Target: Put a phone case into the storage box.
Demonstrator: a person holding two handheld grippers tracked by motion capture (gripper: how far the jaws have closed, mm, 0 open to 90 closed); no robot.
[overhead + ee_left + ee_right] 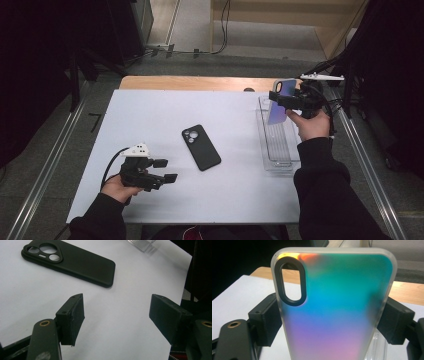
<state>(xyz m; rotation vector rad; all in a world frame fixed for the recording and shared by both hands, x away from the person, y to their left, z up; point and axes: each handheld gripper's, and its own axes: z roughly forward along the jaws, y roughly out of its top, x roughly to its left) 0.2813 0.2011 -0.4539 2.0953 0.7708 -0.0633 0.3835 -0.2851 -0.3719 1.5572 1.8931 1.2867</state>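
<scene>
A white table (165, 107) stands on a grey floor in a dim workroom, black curtains to either side and pale wooden steps behind. At its right edge lies a clear plastic tray (266, 161), its long side running away from the person.

The right gripper (286, 99), held up in the person's right hand (312, 125) above the tray's far end, pinches an iridescent phone case (279, 101) by its two long edges. The case stands nearly upright, long axis vertical, its lower end down toward the tray and its oval camera cutout at the top. In the right gripper view the case (337, 307) shades from green-blue at the top to pink-violet below, a black pad pressed against each side and the cutout at upper left.

A black phone case (201, 147) lies flat, back side up, near the middle of the table, well apart from the tray. Its long axis runs diagonally, the camera end pointing away and to the left, the other end toward the near right.

The left gripper (164, 170), low over the table's near left in the left hand (119, 188), has its jaws spread wide with nothing between them. In the left gripper view the black case (70, 261) lies beyond the jaws.
</scene>
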